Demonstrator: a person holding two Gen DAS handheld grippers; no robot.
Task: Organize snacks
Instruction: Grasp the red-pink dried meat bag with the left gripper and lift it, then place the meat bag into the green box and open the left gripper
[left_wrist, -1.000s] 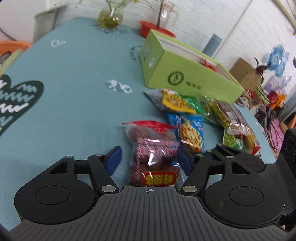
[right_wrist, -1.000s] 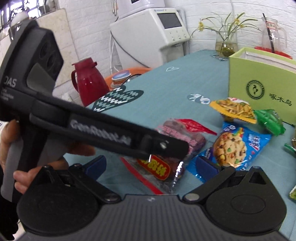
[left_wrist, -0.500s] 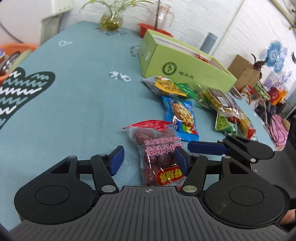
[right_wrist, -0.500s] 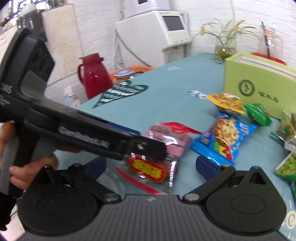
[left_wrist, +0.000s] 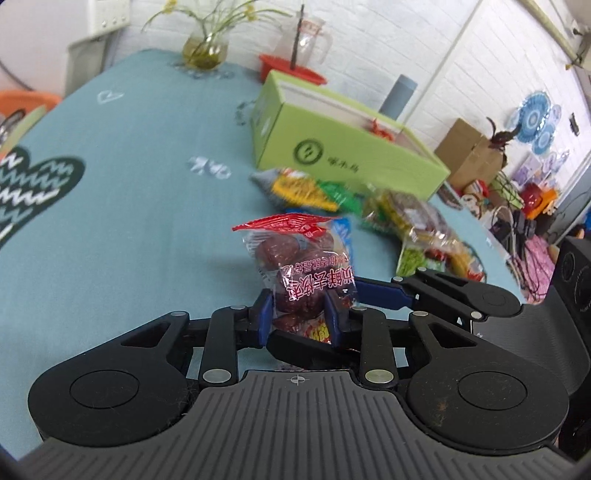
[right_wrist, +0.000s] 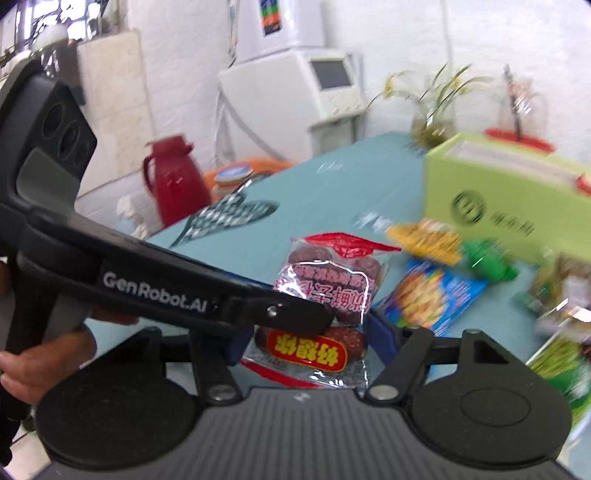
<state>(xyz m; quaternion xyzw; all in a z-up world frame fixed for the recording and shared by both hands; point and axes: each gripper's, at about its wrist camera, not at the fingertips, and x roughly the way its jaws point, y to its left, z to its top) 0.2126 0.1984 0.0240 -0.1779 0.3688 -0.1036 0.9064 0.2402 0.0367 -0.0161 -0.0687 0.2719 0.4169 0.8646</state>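
Observation:
A clear bag of red dates (left_wrist: 301, 269) with a red top seal is lifted off the teal table. My left gripper (left_wrist: 297, 315) is shut on its lower part and holds it upright. In the right wrist view the same bag (right_wrist: 325, 295) sits between my right gripper's (right_wrist: 306, 339) blue pads, which stand close on both sides of it; the left gripper's black arm (right_wrist: 166, 291) crosses in front. A green open box (left_wrist: 343, 147) stands further back on the table, with loose snack packets (left_wrist: 413, 218) in front of it.
A blue cookie packet (right_wrist: 432, 291) and a yellow-green packet (right_wrist: 443, 242) lie to the right of the bag. A vase with flowers (left_wrist: 203, 51) and a glass jug on a red tray (left_wrist: 299, 55) stand at the table's far end. A red thermos (right_wrist: 173, 184) stands off the table.
The left gripper has closed on the date bag and lifted it off the table. The right gripper's pads have come in closer around the bag.

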